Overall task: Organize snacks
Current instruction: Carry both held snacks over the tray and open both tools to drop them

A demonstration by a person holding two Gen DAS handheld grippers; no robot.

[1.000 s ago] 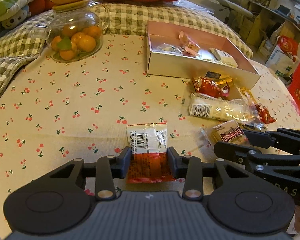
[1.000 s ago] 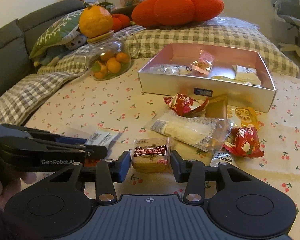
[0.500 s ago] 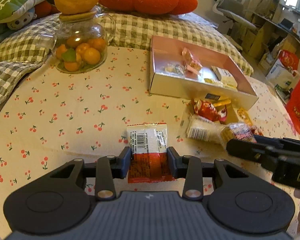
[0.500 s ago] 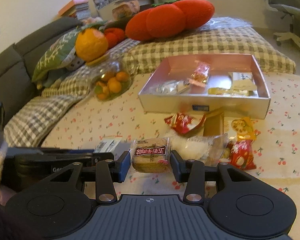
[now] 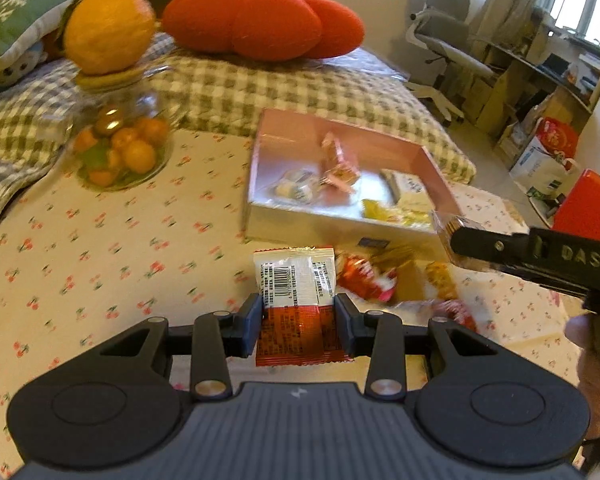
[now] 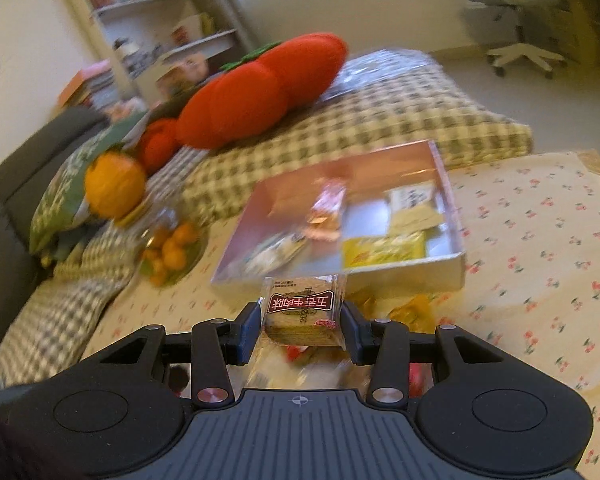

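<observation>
The left gripper point(image 5: 296, 322) is clamping a white-and-orange snack packet point(image 5: 296, 292) between its jaws, with the barcode end sticking out past the tips and the orange end sitting back toward the body. The right gripper point(image 6: 302, 322) is squeezing a small clear-wrapped biscuit pack point(image 6: 302, 310) with a dark red label, jaws tight on both sides, and it's being held up off the cherry-print tablecloth point(image 6: 540, 260). The open pink box point(image 6: 456, 264) is sitting just ahead of the right jaws, already holding a few wrapped snacks; from the left camera that same box is ahead and slightly right of the jaws. A loose pile of red and yellow wrappers point(image 5: 364, 276) is lying just beyond the left jaws' right tip. The glass jar of oranges point(image 5: 122, 148) is standing far ahead to the left. The right-wrist view is pretty blurry, btw.
</observation>
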